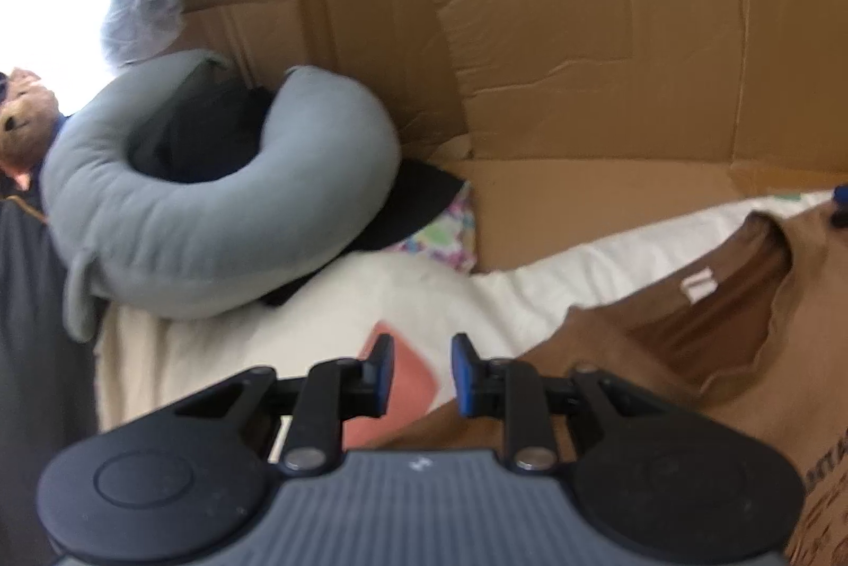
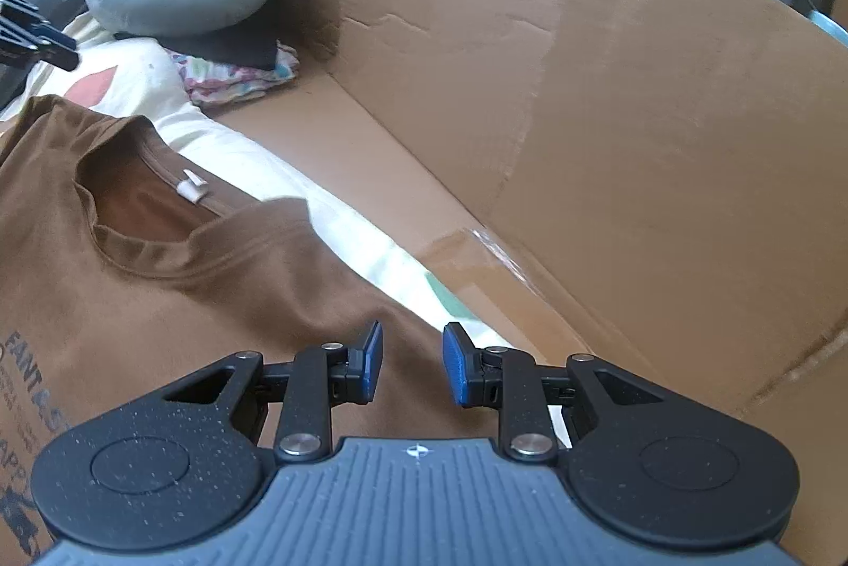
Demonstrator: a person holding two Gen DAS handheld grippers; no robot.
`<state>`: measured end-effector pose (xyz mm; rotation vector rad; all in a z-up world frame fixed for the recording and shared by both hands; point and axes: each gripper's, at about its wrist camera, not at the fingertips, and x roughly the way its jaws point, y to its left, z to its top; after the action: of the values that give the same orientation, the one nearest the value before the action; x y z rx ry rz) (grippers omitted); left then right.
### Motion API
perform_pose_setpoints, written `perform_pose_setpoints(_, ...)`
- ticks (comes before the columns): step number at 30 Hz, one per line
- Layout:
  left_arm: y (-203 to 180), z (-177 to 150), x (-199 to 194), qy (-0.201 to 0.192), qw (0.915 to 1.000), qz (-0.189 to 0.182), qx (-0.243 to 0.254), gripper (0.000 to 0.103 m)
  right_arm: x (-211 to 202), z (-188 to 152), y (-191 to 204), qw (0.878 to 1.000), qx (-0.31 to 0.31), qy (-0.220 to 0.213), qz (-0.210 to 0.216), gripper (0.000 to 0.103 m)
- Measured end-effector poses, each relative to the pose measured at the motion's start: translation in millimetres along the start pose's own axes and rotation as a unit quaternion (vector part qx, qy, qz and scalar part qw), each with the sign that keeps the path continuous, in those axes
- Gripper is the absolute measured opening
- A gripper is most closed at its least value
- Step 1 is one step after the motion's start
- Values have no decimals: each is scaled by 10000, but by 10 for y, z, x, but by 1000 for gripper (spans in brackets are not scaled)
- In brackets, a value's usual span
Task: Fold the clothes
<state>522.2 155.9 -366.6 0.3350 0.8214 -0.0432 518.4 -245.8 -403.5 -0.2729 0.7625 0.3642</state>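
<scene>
Left tool (image 1: 422, 372): jaws parted, nothing between them, above the shirt's edge.
Right tool (image 2: 412, 364): jaws parted, empty, over the shirt's shoulder.
Brown T-shirt (image 2: 175, 301): lay flat on a cream sheet (image 2: 254, 152), collar toward the cardboard wall (image 2: 636, 115).
Grey neck pillow (image 1: 212, 221): beyond the shirt.

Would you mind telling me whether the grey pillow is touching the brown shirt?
Apart: the right wrist view shows cream sheet between pillow and shirt.

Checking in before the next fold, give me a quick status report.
Left gripper and right gripper both open, empty. Brown T-shirt flat on the cream sheet, collar up. Grey U-shaped pillow nearby, off the shirt.
</scene>
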Motion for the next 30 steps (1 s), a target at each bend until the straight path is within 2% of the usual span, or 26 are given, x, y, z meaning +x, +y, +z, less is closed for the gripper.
perform_pose_setpoints(7,-210,0,246,62,9998,-182,94,25,187,170,169,9992,-243,-167,252,32)
perform_pose_setpoints(13,-371,-82,466,237,9976,-395,508,25,382,261,252,9983,-356,-110,441,32)
perform_pose_setpoints(15,-413,-124,518,303,9958,-502,697,25,428,277,297,9972,-520,-56,531,32)
perform_pose_setpoints(17,-462,-177,551,336,9926,-609,991,30,466,288,351,9961,-693,-5,549,38)
perform_pose_setpoints(21,-514,-249,587,342,9847,-714,1553,44,516,316,416,9929,-906,79,762,39)
perform_pose_setpoints(30,-595,-119,715,375,9753,-1072,1893,45,650,409,500,9848,-1271,151,1176,39)
